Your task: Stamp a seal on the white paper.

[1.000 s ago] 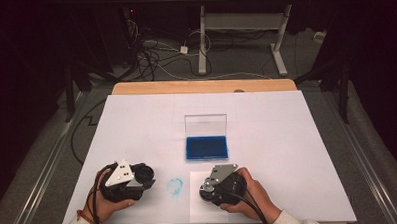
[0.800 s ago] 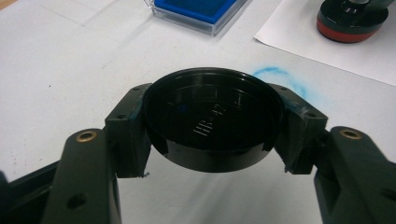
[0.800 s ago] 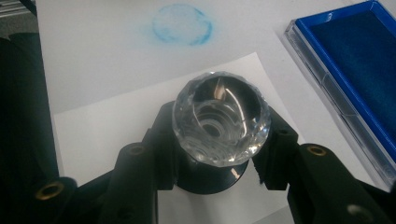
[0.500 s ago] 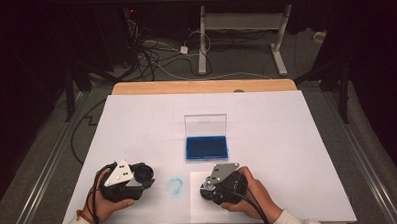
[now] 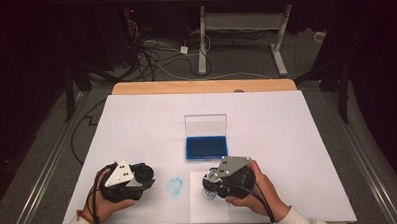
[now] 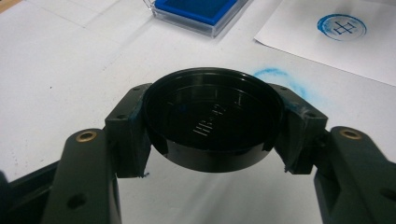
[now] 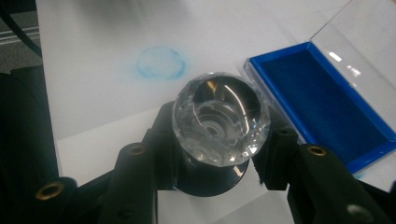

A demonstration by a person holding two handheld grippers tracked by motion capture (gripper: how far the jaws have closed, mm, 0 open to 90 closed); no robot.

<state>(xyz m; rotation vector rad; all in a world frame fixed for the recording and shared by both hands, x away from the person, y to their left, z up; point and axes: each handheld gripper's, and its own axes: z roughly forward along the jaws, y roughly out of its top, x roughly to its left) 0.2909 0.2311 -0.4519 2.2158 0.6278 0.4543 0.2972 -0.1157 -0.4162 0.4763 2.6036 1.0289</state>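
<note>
My left gripper (image 5: 142, 175) (image 6: 212, 128) is shut on a round black cap (image 6: 212, 119), gripped by its rim at the table's front left. My right gripper (image 5: 212, 181) (image 7: 219, 156) is shut on a stamp (image 7: 219, 119) that has a clear faceted knob on a black base. It sits over a white paper sheet (image 5: 210, 209) (image 7: 100, 144). A round blue stamp print (image 6: 344, 26) (image 5: 208, 193) marks that sheet. Behind both grippers lies a blue ink pad (image 5: 206, 147) (image 7: 322, 105) (image 6: 198, 9) in a clear case, its lid standing upright.
A faint blue ring smudge (image 5: 175, 187) (image 7: 161, 63) stains the white table cover (image 5: 137, 124) between the two grippers. The table's front edge runs just under the person's hands. Cables and a desk frame (image 5: 243, 20) stand on the floor beyond the far edge.
</note>
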